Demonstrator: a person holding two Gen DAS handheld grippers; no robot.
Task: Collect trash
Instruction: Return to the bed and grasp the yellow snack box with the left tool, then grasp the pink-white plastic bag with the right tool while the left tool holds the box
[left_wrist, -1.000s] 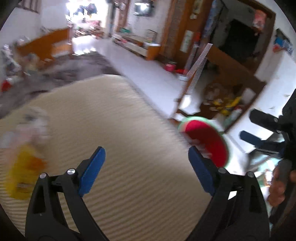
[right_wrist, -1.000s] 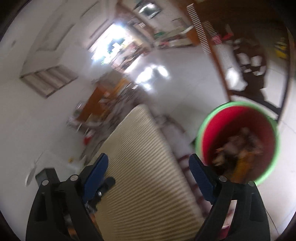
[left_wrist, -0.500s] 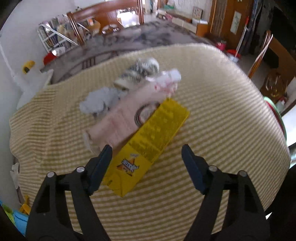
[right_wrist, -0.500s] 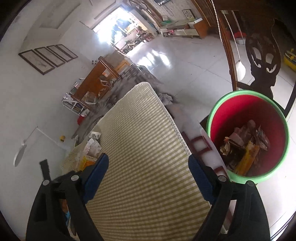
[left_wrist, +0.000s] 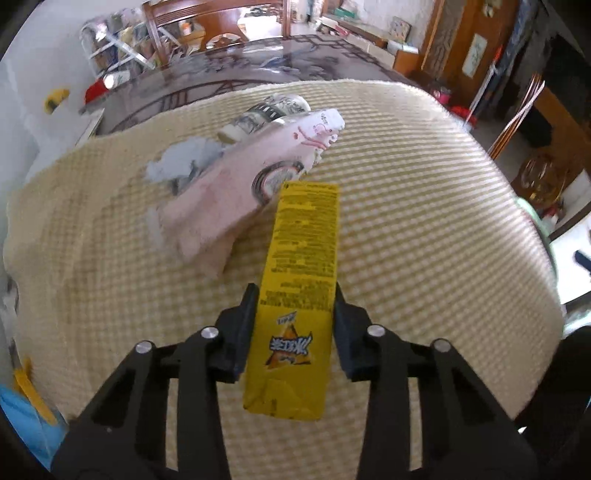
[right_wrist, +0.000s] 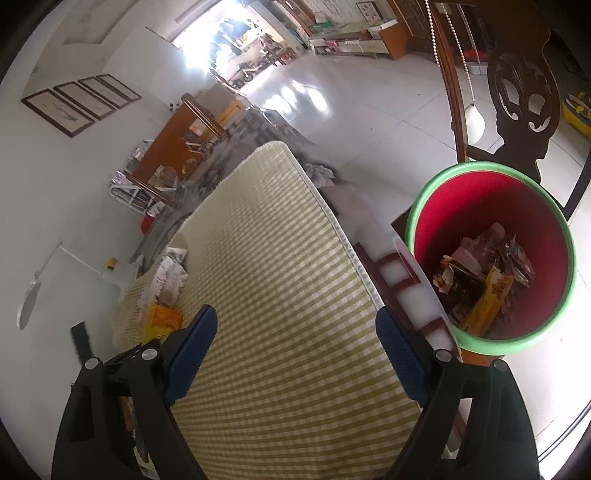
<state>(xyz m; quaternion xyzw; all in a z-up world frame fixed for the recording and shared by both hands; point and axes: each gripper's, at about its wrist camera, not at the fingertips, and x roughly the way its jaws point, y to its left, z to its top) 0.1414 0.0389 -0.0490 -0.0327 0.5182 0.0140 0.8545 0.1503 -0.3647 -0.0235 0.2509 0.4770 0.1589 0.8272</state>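
Left tool (left_wrist: 295, 314) is closing on the yellow box (left_wrist: 299, 295), pads against both its long sides near the lower end; the box lies on the checked yellow cloth (left_wrist: 424, 240) over the surface. Right tool (right_wrist: 295, 354) is wide open, empty, hovering over the cloth beside the red bin (right_wrist: 491, 258). Risk: the thin carton may crush or pivot out of the grip since it is held near one end, and lifting could drag the pink wrapper (left_wrist: 240, 192) touching its far tip. Box: long, flat, yellow, black print, triangle logo, bottom flap creased. More trash sits behind it.
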